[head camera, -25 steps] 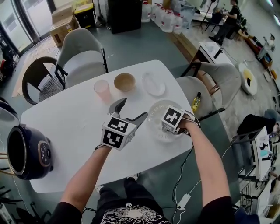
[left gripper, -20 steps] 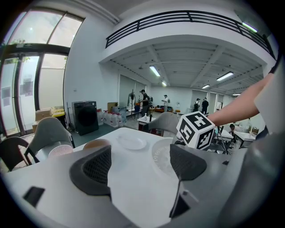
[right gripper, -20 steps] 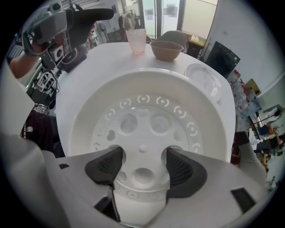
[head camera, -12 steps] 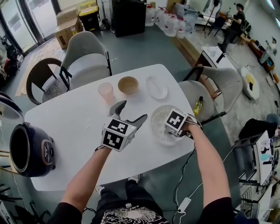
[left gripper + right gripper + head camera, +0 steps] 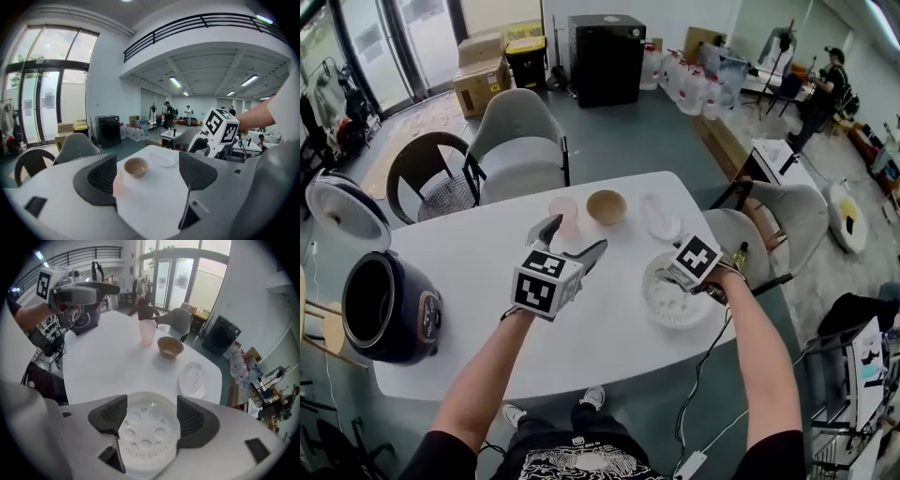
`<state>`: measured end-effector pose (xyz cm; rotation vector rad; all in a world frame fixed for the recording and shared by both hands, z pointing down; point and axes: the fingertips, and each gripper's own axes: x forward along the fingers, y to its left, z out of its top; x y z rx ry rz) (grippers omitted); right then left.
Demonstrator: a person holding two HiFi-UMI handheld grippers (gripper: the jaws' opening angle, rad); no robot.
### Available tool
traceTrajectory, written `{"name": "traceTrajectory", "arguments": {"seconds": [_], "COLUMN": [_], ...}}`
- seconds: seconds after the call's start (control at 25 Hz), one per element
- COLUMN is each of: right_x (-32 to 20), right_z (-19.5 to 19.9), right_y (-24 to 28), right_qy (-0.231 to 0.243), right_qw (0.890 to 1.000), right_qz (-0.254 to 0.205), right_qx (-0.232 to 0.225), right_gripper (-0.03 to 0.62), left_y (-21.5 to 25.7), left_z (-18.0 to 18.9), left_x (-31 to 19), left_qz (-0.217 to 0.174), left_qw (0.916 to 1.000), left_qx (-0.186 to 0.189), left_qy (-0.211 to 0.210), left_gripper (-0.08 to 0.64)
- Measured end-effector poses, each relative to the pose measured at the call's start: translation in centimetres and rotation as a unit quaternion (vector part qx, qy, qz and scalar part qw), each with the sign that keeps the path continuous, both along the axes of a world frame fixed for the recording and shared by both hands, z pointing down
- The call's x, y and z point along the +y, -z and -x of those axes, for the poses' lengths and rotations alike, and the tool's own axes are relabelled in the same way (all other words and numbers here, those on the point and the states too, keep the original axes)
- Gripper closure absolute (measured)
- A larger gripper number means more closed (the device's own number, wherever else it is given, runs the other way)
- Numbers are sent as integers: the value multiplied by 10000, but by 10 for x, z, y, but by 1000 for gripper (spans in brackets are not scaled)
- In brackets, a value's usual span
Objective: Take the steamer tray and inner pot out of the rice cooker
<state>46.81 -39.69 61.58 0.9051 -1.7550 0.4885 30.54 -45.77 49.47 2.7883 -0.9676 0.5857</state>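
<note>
My right gripper is released. Its jaws have just closed a touch with nothing pinched between them. It hangs above the steamer tray, which lies flat on the table near the right edge. My left gripper is released and empty over the table's middle. The rice cooker sits at the left edge, lid up.

No words or numbers can be read anywhere. The print on the rice cooker front panel is too small.
</note>
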Motion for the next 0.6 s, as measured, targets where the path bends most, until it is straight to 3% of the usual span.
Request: {"name": "traceTrajectory", "arguments": {"seconds": [0.28,0.6], "right_x": [-47,-86], "right_z": [81,235], "right_y": [89,178], "right_qy": [423,1071], "right_qw": [9932,9633], "right_qz": [-1033,-2229], "right_qx": [-320,-1042], "right_gripper": [244,244], "left_y": [57,104], "left_z": [107,261], "left_x": [-19,-19], "left_qz": [-438,-824], "left_qw": [9954,9778], "left_qx": [100,324], "left_qy": [845,1901], "left_gripper": [155,155]}}
